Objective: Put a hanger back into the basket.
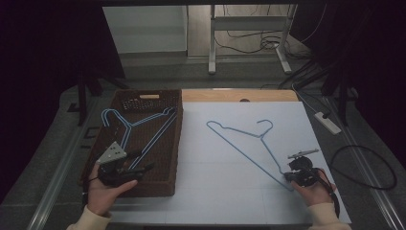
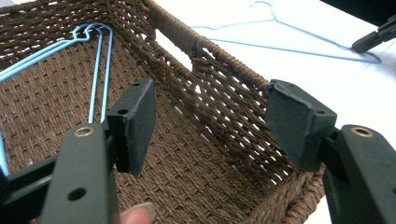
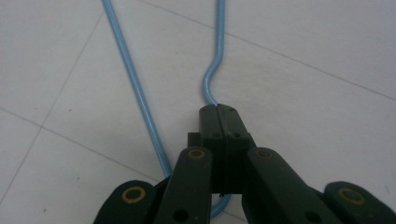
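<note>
Right tongs point(image 1: 291, 176) are clamped tight on the near right corner of a blue hanger point(image 1: 249, 139), which lies flat on the white tabletop point(image 1: 215, 182), right of the basket point(image 1: 163, 143). Left tongs point(image 1: 139, 168) gape wide over the basket's near end, gripping nothing; two more hangers point(image 1: 139, 127) lie inside it.

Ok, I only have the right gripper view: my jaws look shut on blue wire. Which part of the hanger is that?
Observer: The right gripper holds the hanger on the white table by its near corner, far from the hook.
Operator: Where does it go?
Observer: Probably the brown wicker basket at the table's left; blue hangers already lie inside.
Operator: And the left gripper?
Observer: The left gripper hangs open over the basket, holding nothing.
</note>
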Motion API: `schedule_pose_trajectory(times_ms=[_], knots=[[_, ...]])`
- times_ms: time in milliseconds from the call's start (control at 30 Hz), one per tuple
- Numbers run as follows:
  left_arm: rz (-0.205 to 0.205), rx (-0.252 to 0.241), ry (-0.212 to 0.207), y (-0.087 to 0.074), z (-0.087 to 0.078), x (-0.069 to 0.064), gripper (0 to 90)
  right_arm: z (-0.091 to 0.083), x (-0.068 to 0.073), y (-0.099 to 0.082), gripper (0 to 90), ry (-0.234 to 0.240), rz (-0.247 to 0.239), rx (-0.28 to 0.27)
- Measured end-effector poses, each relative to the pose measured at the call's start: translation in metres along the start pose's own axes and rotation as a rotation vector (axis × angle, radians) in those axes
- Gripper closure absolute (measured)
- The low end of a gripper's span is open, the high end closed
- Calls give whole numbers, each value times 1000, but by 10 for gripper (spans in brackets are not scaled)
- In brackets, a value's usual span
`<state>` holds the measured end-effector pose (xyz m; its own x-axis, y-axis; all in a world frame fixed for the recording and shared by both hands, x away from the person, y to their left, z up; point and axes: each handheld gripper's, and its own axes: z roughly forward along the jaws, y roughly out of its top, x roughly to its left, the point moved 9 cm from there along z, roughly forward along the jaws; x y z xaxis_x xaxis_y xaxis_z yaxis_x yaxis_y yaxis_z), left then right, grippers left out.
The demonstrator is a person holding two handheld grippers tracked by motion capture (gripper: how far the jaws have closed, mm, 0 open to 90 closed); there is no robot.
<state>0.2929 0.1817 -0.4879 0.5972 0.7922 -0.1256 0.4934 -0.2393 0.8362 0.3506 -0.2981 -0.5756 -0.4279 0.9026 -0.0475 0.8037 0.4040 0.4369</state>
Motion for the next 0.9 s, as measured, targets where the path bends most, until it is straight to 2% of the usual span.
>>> schedule_pose_trajectory(times_ms=[167,300,333,367,400,500,733,833,900], knots=[[2,-1,-1,0,0,0,349,1,-6,3,900,-8,10,-12],[0,2,0,0,1,0,348,0,-1,6,900,-9,-3,-31],[0,3,0,0,1,0,348,-1,2,8,900,0,-8,-39],[1,4,-1,0,2,0,348,-1,13,15,900,29,-25,-67],[1,4,-1,0,2,0,348,-1,13,15,900,29,-25,-67],[0,2,-2,0,2,-1,348,0,28,28,900,59,-51,-100],[-1,-7,-1,2,-1,0,348,16,67,77,900,102,-123,-157],[-2,-8,-2,2,-2,1,348,28,81,100,900,132,-124,-178],[-3,-11,-1,2,-2,2,348,36,86,114,900,147,-108,-199]])
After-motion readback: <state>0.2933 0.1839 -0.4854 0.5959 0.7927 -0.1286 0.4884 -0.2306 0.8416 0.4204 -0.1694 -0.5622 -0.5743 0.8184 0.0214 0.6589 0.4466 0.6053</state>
